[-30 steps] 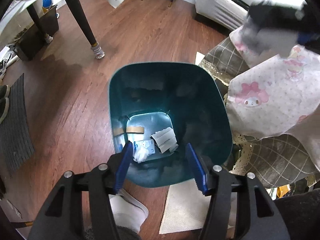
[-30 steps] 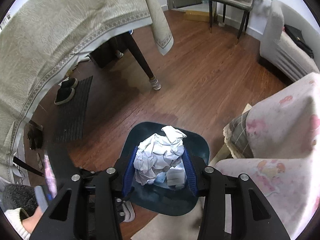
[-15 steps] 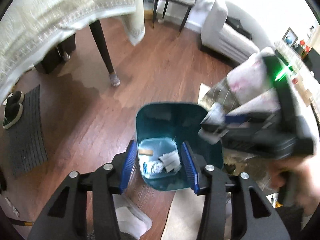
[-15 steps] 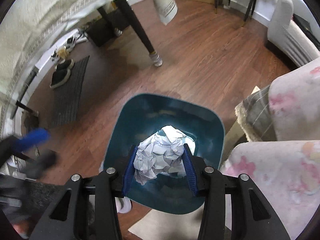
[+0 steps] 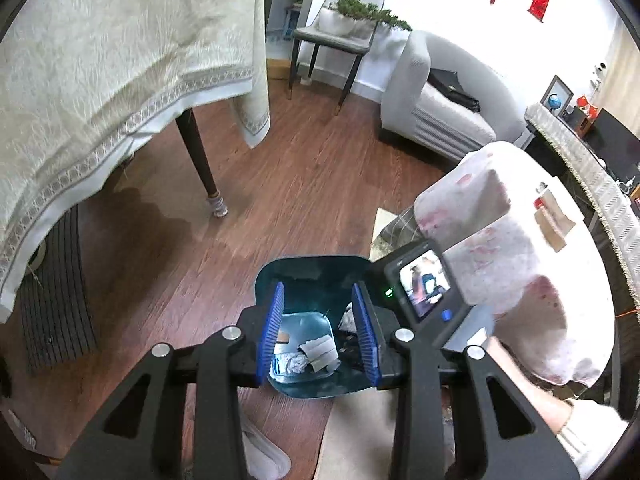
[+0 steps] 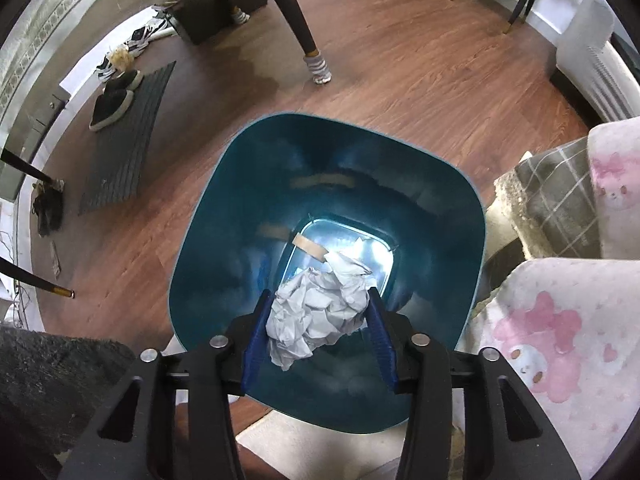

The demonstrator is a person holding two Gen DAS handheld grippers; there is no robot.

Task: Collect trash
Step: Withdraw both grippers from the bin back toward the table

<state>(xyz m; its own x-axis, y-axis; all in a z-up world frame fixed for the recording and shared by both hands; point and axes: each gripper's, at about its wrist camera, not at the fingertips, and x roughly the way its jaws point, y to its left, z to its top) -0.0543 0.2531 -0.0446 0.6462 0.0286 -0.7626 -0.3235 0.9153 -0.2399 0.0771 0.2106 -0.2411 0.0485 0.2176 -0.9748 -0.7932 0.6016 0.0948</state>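
Releasing a paper wad over the bin

Comparing the right wrist view with the one a second earlier, the teal waste bin (image 6: 320,208) now fills far more of the picture, so the right gripper (image 6: 318,334) has come down toward its mouth. Its jaws are opening, with the crumpled white paper (image 6: 316,314) still lodged between the blue pads above the bin's interior; the drop appears imminent, not complete. Meanwhile the left gripper (image 5: 318,334) has lifted away: the bin (image 5: 312,276) looks much smaller in its view than before. Its jaws are closing with nothing between them.

Bin contents, seen on the pale bottom: a tan strip (image 6: 310,246), folded white paper scraps (image 5: 320,350) and a small crumpled clear wrapper (image 5: 292,362). More litter may remain elsewhere; none is identifiable on the wooden floor (image 6: 420,76).
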